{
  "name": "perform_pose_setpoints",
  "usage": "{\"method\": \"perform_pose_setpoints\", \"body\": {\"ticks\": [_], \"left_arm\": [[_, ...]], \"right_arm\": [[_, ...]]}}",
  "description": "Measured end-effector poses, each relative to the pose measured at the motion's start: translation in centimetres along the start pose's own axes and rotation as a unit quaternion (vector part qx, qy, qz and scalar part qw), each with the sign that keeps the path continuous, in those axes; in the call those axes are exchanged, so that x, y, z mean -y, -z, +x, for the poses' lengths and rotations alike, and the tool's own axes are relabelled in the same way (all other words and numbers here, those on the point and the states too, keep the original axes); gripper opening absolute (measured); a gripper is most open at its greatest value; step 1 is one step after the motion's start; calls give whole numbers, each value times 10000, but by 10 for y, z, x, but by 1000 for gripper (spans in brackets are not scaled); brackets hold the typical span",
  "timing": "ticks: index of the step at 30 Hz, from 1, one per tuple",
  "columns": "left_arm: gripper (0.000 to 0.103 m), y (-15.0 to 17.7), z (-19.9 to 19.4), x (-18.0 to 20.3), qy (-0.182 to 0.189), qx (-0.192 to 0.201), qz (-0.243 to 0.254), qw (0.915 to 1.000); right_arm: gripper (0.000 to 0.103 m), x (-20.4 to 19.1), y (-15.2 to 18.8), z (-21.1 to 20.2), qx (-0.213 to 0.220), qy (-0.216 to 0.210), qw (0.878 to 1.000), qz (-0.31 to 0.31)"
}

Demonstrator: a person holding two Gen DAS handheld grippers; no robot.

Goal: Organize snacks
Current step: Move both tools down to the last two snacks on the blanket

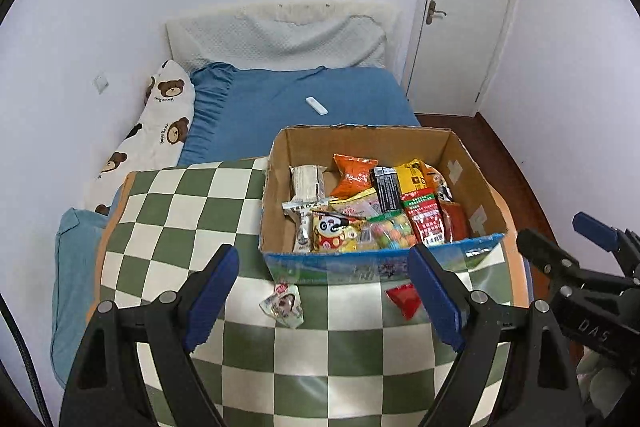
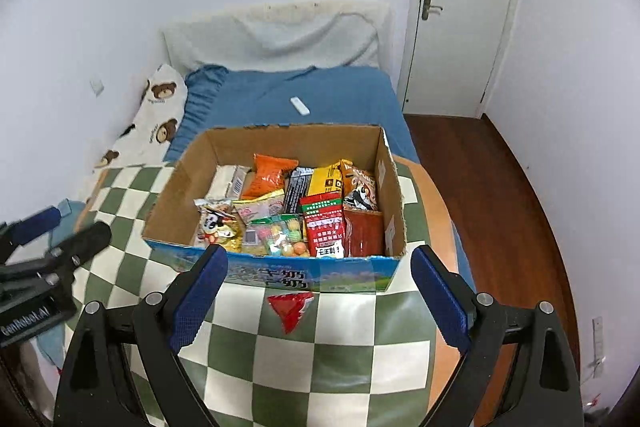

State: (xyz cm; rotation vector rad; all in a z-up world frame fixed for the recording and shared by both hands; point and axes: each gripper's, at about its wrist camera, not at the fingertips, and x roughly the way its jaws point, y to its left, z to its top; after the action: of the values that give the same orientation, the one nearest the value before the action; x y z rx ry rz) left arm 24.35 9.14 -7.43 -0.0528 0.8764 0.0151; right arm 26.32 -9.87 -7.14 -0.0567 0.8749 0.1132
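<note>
While both grippers (image 1: 324, 291) (image 2: 316, 291) gape empty, the red packet (image 2: 290, 309) lies between the right one's fingers.

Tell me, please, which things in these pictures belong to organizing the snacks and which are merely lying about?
Part of the job:
- cardboard box, full of snack packets
- red packet on the checkered cloth in front of the box
- pale packet, also outside the box
- left gripper and right gripper, both open and empty

Just lying about:
- white remote on the blue bed
- bear-print pillow
- door
</note>
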Motion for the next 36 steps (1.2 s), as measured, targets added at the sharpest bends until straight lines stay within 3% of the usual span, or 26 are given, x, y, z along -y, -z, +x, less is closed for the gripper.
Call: {"method": "perform_pose_setpoints", "body": {"ticks": [11, 20, 28, 32, 36], "left_arm": [[86, 11, -32, 4, -13, 291, 11, 9996], [86, 8, -20, 5, -74, 219, 19, 9997], [86, 18, 41, -22, -377, -402, -196, 9983], [86, 31, 84, -45, -544, -943, -380, 9933], [86, 50, 125, -65, -580, -1510, -572, 9852]], "right_arm": [[95, 3, 20, -47, 386, 1, 9991, 164], [95, 11, 20, -40, 320, -43, 9991, 282], [95, 20, 33, 35, -375, -344, 9963, 695], [81, 21, 47, 92, -867, -448, 9915, 864], [81, 19, 66, 153, -1443, -612, 9809, 1151]]}}
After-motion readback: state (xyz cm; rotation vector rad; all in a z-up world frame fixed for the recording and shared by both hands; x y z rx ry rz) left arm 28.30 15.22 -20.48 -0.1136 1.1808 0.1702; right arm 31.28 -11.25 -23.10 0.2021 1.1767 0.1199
